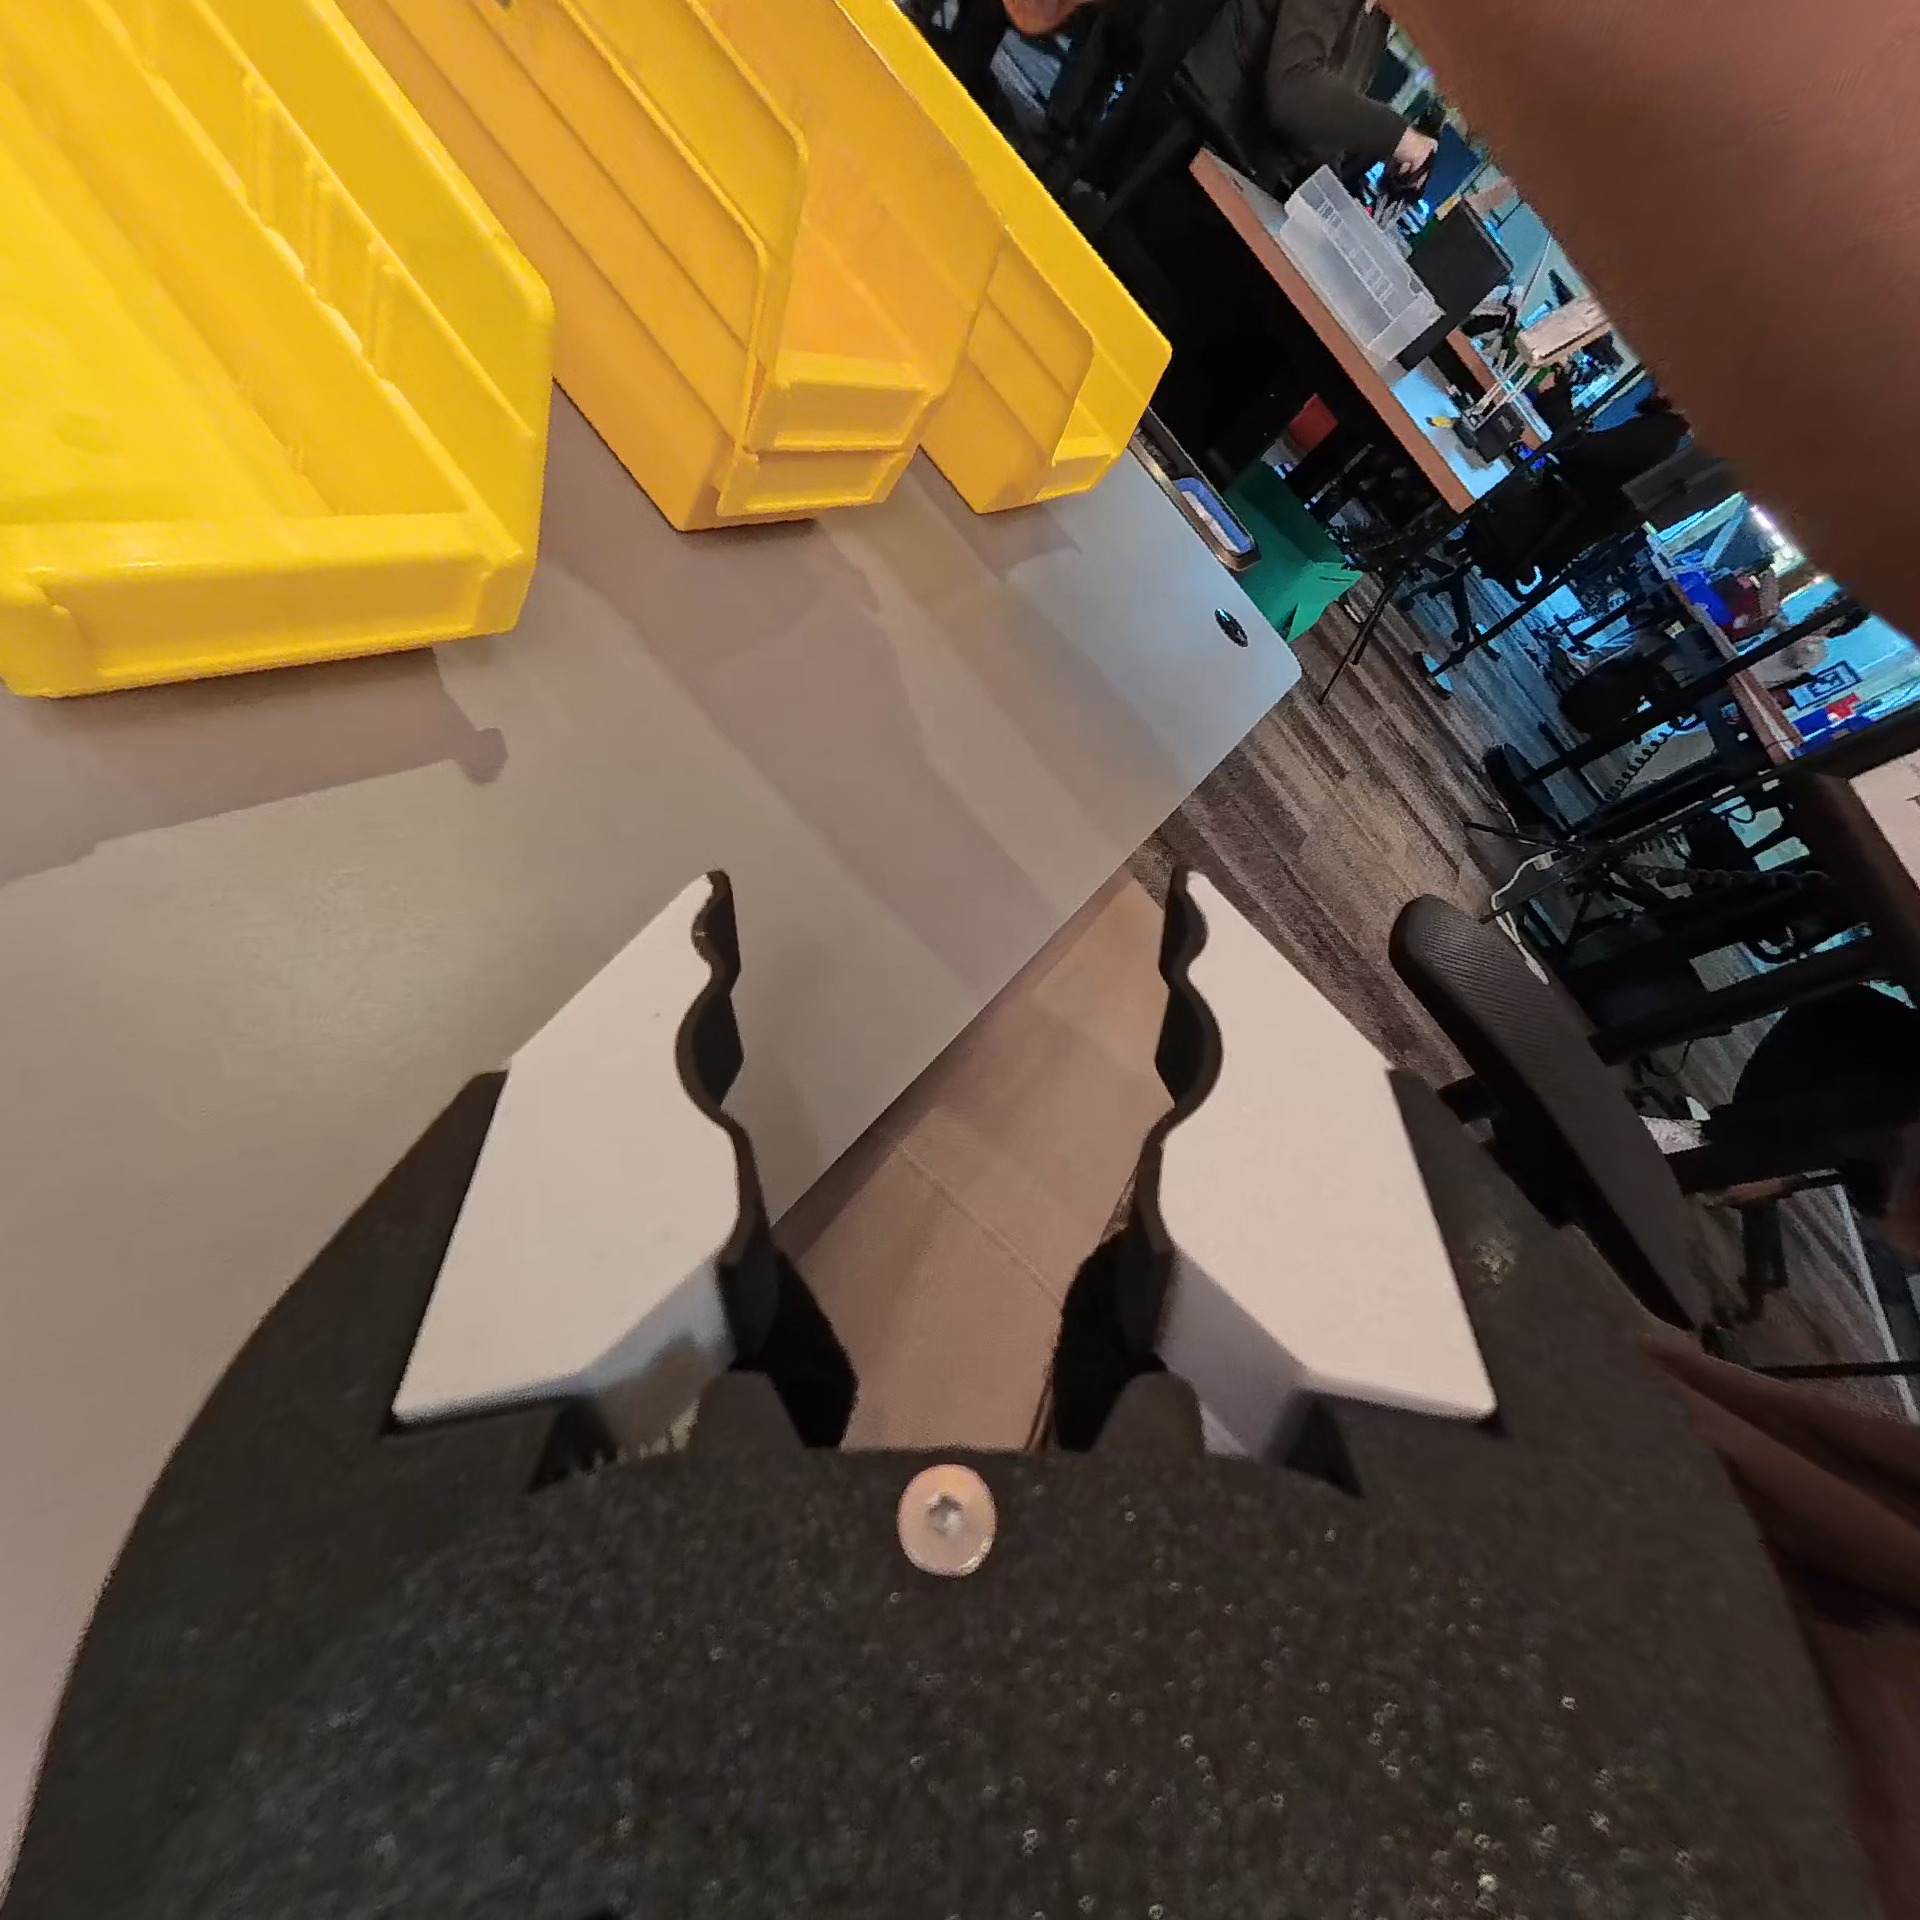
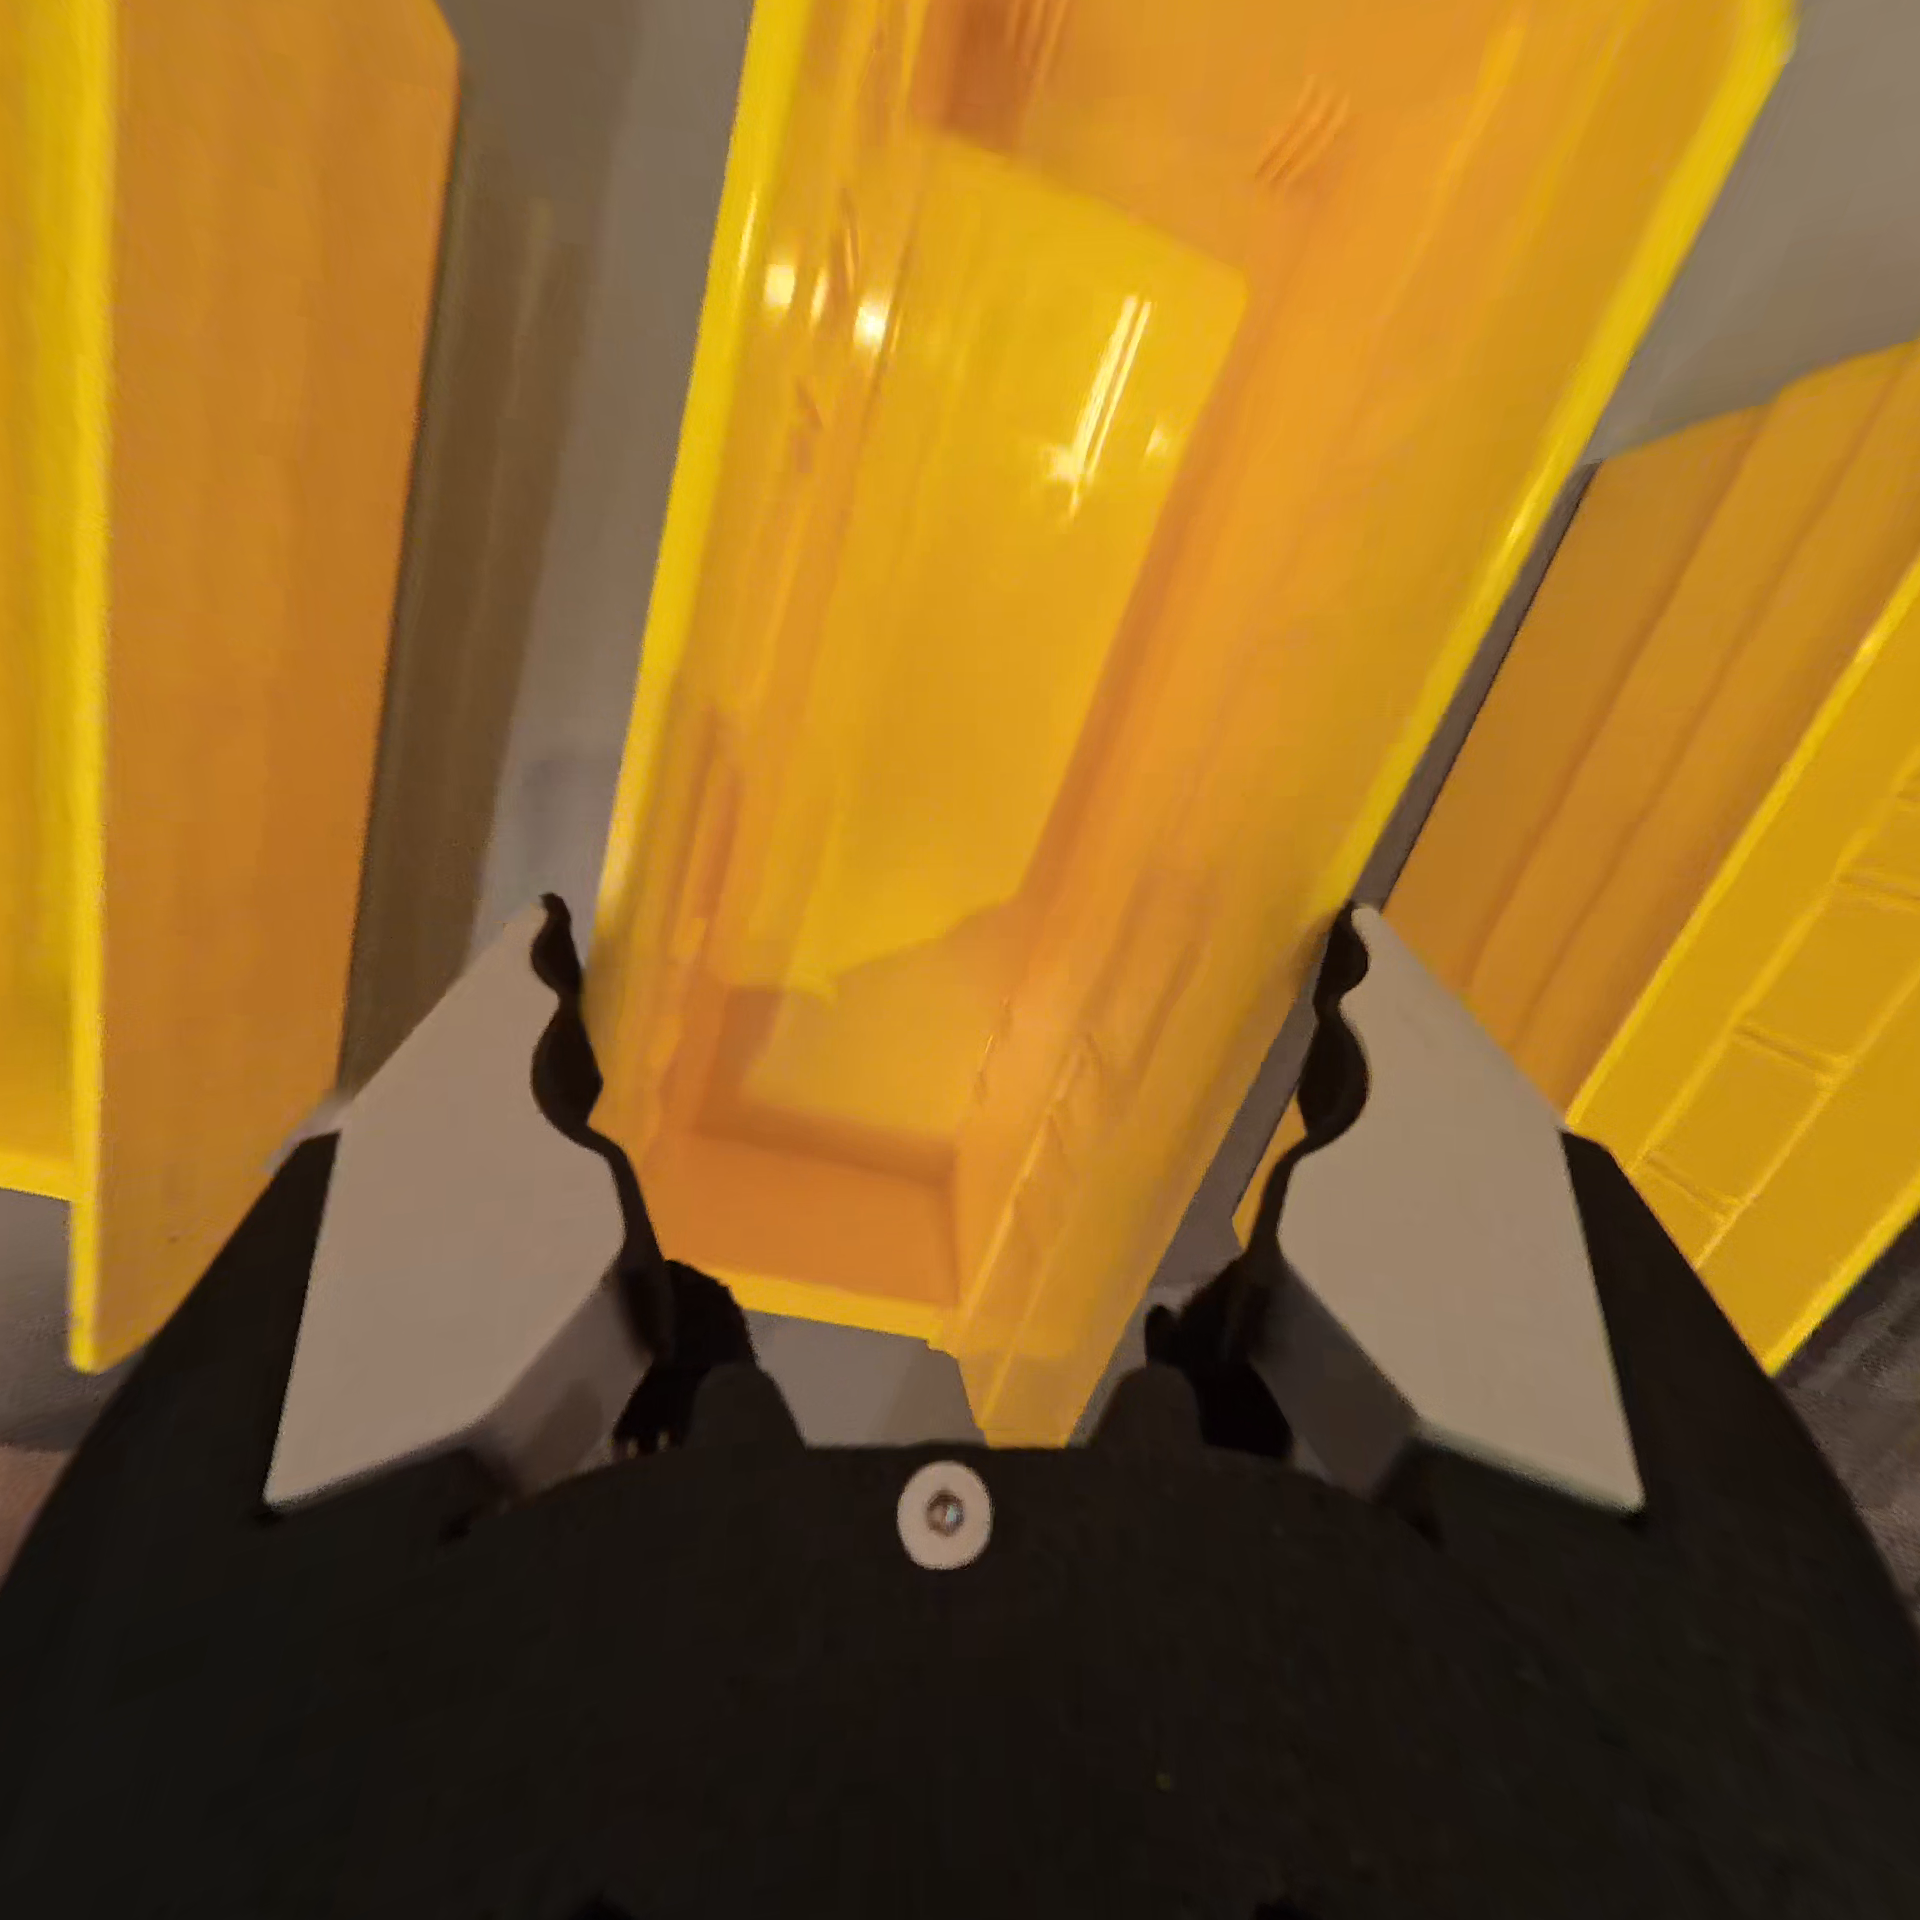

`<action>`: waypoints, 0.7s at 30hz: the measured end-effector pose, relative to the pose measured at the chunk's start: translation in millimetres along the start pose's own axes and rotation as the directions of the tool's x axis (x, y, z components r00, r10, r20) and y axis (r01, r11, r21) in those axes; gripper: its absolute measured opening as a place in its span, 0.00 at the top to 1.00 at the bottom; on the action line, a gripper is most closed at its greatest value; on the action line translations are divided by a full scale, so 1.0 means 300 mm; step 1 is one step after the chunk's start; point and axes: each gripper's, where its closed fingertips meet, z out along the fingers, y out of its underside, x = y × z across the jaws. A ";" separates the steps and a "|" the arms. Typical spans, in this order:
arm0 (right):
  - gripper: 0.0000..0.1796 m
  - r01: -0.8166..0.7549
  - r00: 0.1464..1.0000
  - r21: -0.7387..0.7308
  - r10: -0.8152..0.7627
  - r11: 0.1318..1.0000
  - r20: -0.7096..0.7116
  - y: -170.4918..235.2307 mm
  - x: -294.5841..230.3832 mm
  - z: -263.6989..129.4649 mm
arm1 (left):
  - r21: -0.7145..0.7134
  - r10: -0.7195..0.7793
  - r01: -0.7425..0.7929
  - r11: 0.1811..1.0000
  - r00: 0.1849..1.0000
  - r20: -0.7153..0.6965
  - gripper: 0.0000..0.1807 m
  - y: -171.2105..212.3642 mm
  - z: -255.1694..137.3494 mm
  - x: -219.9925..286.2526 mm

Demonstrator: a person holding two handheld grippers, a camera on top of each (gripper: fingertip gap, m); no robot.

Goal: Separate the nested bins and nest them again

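Note:
Three yellow bins stand side by side on the grey table [image 1: 727, 831]: a left bin [image 1: 260, 416], a middle bin [image 1: 675, 312] with a second bin [image 1: 831, 400] nested in it, and a right bin [image 1: 1039, 343]. My left gripper [image 1: 951, 904] is open and empty, short of the bins, over the table's near corner. My right gripper [image 2: 951, 935] is wide open above the middle bin [image 2: 1039, 623], one finger on each side of its near end. I cannot tell whether the fingers touch it. This view is blurred.
In the right wrist view the left bin [image 2: 260, 520] and the right bin [image 2: 1714, 831] flank the middle one, with narrow strips of table between. Past the table's edge are a black chair [image 1: 1538, 1091], carpet, other desks and people. An arm [image 1: 1714, 260] covers the top right corner.

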 end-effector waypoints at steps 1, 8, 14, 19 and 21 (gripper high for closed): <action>0.20 -0.004 1.000 -0.012 0.005 1.000 0.012 0.015 -0.008 0.015 | -0.003 -0.005 0.005 1.000 1.000 -0.004 0.55 0.003 0.003 0.003; 0.23 -0.013 0.997 -0.055 0.017 0.998 0.074 0.035 -0.008 0.024 | -0.018 0.013 -0.013 1.000 1.000 -0.002 0.55 0.013 0.014 0.013; 0.22 -0.012 0.994 -0.010 0.013 1.000 0.111 0.034 -0.018 0.008 | -0.011 -0.015 0.015 1.000 1.000 -0.014 0.55 0.011 0.004 0.008; 0.23 -0.002 0.983 0.108 -0.018 0.994 0.181 0.029 0.028 -0.136 | -0.002 -0.008 0.008 1.000 1.000 0.006 0.53 0.008 -0.001 -0.002; 0.24 -0.021 0.982 0.154 -0.009 0.988 0.190 0.032 0.096 -0.214 | 0.008 -0.003 0.003 1.000 1.000 0.020 0.53 0.001 -0.004 -0.008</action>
